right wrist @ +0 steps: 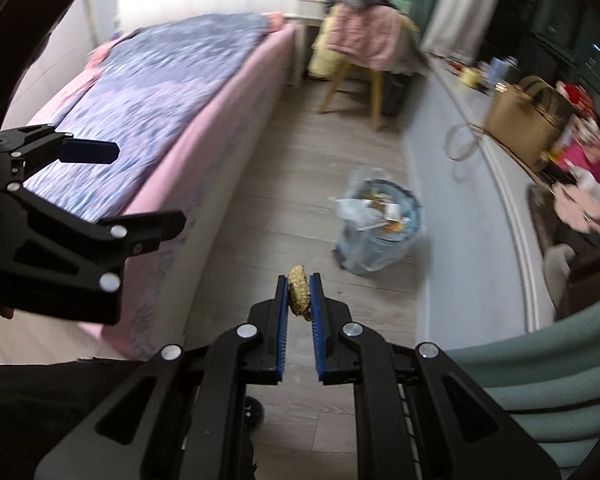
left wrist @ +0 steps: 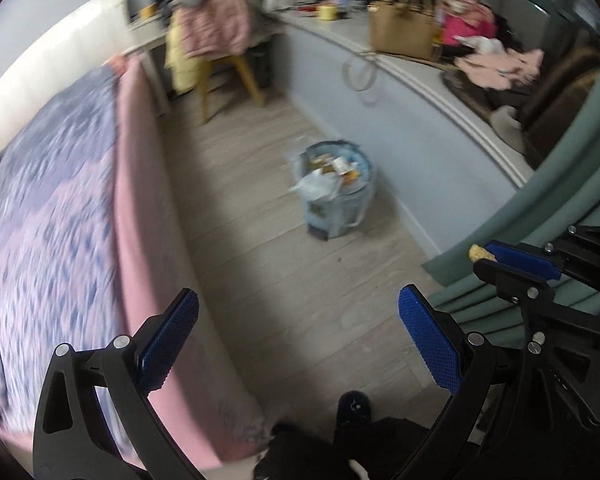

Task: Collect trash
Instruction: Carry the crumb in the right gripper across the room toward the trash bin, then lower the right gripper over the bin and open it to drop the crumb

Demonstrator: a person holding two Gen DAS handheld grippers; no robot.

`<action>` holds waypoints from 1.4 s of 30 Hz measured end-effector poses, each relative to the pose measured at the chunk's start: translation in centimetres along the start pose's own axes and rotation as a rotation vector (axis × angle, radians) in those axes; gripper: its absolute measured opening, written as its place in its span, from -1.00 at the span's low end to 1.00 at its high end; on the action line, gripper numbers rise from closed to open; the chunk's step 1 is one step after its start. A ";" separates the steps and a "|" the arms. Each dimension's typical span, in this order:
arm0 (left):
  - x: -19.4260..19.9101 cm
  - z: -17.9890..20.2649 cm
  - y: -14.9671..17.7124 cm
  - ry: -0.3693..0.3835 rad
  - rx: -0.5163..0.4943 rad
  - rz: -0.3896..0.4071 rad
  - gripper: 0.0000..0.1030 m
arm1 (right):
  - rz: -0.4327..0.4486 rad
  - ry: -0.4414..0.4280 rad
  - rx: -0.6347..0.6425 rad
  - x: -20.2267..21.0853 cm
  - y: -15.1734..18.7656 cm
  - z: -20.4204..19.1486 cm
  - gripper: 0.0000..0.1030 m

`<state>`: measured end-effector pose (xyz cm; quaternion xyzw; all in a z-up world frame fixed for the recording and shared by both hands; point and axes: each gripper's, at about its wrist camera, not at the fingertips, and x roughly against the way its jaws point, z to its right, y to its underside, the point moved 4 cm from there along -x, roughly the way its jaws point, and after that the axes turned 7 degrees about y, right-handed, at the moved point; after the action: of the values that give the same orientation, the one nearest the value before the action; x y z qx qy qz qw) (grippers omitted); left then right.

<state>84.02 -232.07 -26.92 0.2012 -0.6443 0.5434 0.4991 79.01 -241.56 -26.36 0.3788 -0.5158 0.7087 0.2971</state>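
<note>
While the left gripper (left wrist: 298, 338) gapes empty, the right gripper (right wrist: 299, 295) pinches a yellow scrap (right wrist: 299, 294).

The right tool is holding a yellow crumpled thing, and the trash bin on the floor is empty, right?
Not quite. The right tool does hold the yellow crumpled thing, but the trash bin on the floor is full of rubbish, as the right wrist view shows.
</note>
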 end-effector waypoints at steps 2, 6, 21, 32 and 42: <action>-1.0 1.1 -1.7 0.018 -0.032 -0.002 0.89 | -0.005 0.014 -0.040 -0.7 -0.3 1.4 -0.77; -3.4 2.4 -4.9 0.050 -0.066 -0.010 0.89 | -0.025 0.045 -0.118 -2.5 -1.3 4.9 -0.77; -13.3 0.1 -20.0 0.127 -0.184 -0.015 0.89 | -0.096 0.138 -0.194 -11.7 -11.4 12.3 -0.77; -20.3 -1.3 -26.6 0.125 -0.152 -0.072 0.89 | -0.131 0.133 -0.224 -18.4 -15.9 17.1 -0.77; -27.4 -0.5 -31.4 0.014 -0.114 -0.080 0.89 | -0.109 0.006 -0.092 -25.5 -18.0 21.5 -0.77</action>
<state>120.93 -249.65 -34.92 0.1943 -0.6622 0.4870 0.5354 112.23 -257.63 -34.88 0.3900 -0.5258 0.6680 0.3538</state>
